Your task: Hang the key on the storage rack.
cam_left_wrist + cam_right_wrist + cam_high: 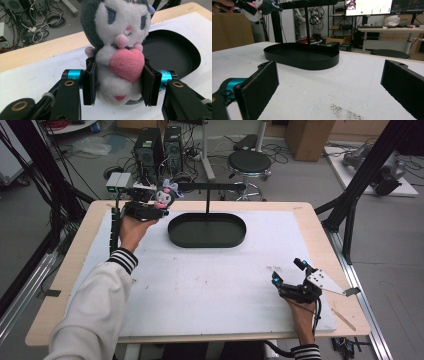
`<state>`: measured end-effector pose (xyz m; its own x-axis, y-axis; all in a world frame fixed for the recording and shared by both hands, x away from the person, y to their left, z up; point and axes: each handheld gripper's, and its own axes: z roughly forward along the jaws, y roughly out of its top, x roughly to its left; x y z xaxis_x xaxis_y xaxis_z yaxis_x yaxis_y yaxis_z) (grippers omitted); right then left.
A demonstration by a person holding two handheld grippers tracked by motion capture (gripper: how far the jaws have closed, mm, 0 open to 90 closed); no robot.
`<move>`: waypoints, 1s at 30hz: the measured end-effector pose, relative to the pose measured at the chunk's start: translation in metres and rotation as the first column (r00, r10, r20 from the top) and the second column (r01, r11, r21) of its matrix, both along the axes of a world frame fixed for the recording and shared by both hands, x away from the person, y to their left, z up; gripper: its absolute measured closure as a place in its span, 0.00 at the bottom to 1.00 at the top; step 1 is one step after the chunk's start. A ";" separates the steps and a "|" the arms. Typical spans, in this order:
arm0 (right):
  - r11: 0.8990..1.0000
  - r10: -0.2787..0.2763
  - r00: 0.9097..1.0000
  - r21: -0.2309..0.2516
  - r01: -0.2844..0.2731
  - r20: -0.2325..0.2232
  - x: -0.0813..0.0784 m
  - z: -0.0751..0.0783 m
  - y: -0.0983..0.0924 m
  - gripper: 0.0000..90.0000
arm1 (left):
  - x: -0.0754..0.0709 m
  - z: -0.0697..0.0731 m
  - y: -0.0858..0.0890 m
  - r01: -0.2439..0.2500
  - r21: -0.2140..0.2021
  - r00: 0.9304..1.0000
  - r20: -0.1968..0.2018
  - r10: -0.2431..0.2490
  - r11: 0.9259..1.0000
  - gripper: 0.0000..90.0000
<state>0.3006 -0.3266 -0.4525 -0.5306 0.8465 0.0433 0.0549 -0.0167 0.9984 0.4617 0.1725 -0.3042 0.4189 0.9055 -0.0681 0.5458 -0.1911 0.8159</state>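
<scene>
— What is the left gripper [117,82] doing?

— Its jaws pinch a plush toy [117,47] by the body, one pad pressed on each side of the white belly, with the pink heart facing out between them. The dark-hooded head rises above the jaws and the toy's bottom hangs just below the pads.

— Where is that against the surface?

— In the high view the left gripper [145,209] is held up off the white surface [210,285] near its far left corner, the plush toy [164,196] sitting at the tip of the jaws. Beyond the jaws and to one side lies the black oval tray [207,230] with its thin upright post and crossbar; in the left gripper view the tray [172,50] shows behind the toy.

— And the right gripper [290,275]?

— It rests low near the right edge, with its jaws spread wide and nothing between them. In the right gripper view only bare white surface [332,95] lies between the two pads, the tray [302,56] well ahead of them, and the toy [263,6] is high up at the far left.
</scene>
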 end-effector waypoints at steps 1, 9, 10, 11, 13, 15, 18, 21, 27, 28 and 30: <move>1.000 0.000 1.000 -0.001 0.000 0.000 0.000 0.000 0.000 0.01 | -0.001 0.001 0.001 -0.001 -0.002 1.000 0.003 0.001 1.000 0.60; 1.000 -0.001 1.000 -0.004 0.001 0.000 0.000 0.000 0.000 0.01 | 0.001 0.005 -0.002 -0.014 0.001 1.000 0.018 0.014 1.000 0.60; 1.000 -0.001 1.000 -0.003 0.001 0.000 0.000 0.000 0.000 0.01 | 0.001 0.005 -0.002 -0.014 0.001 1.000 0.018 0.014 1.000 0.60; 1.000 0.000 1.000 -0.002 0.000 -0.001 0.000 0.000 0.000 0.01 | 0.001 0.005 -0.003 -0.015 0.012 1.000 0.020 0.014 1.000 0.60; 1.000 0.000 1.000 -0.002 0.000 -0.001 0.000 0.000 0.000 0.01 | 0.003 0.005 -0.003 -0.020 0.010 1.000 0.021 0.020 1.000 0.60; 1.000 0.000 1.000 -0.003 0.000 0.000 0.000 0.000 0.000 0.01 | 0.005 0.005 -0.003 -0.030 0.004 0.999 0.021 0.030 1.000 0.60; 1.000 0.000 1.000 -0.002 0.000 -0.001 0.000 0.000 0.000 0.01 | 0.007 0.004 -0.003 -0.042 0.000 0.999 0.024 0.042 0.999 0.60; 1.000 0.000 1.000 -0.001 0.000 -0.006 0.000 0.000 0.000 0.01 | 0.009 0.003 -0.005 -0.049 -0.001 0.998 0.027 0.049 0.999 0.60; 1.000 0.000 1.000 -0.002 0.000 -0.003 0.000 0.000 0.000 0.01 | 0.014 -0.003 -0.006 -0.049 -0.006 0.999 0.007 0.049 0.999 0.60; 1.000 0.000 1.000 -0.002 0.000 -0.003 0.000 0.000 0.000 0.01 | 0.014 -0.005 -0.006 -0.050 -0.004 0.999 0.006 0.050 0.999 0.60; 1.000 0.001 1.000 0.000 -0.001 -0.005 0.000 0.000 0.000 0.01 | 0.015 -0.009 -0.007 -0.049 -0.005 0.999 -0.001 0.049 0.999 0.60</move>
